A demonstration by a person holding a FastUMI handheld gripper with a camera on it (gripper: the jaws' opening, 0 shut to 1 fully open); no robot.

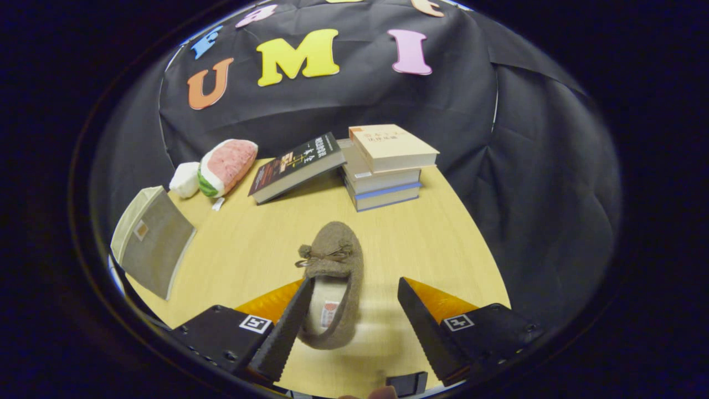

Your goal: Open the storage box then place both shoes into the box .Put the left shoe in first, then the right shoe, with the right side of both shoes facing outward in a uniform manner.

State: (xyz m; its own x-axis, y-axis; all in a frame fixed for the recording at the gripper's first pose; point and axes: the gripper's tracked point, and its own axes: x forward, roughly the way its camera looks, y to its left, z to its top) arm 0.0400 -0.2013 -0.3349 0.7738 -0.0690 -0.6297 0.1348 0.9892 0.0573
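Brown shoe (334, 277) between spread gripper (357, 292) fingers, touching left finger

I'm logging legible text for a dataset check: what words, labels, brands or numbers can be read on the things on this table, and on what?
Nothing reads clearly.
Black-covered book: cover print, too blurred to read.
Tan top book of the stack: small cover mark, unreadable.
Brown slipper: red insole label, too small.
Fabric storage box: small tag, unreadable.
Open claw astride the slipper's heel: square coded markers, no words.
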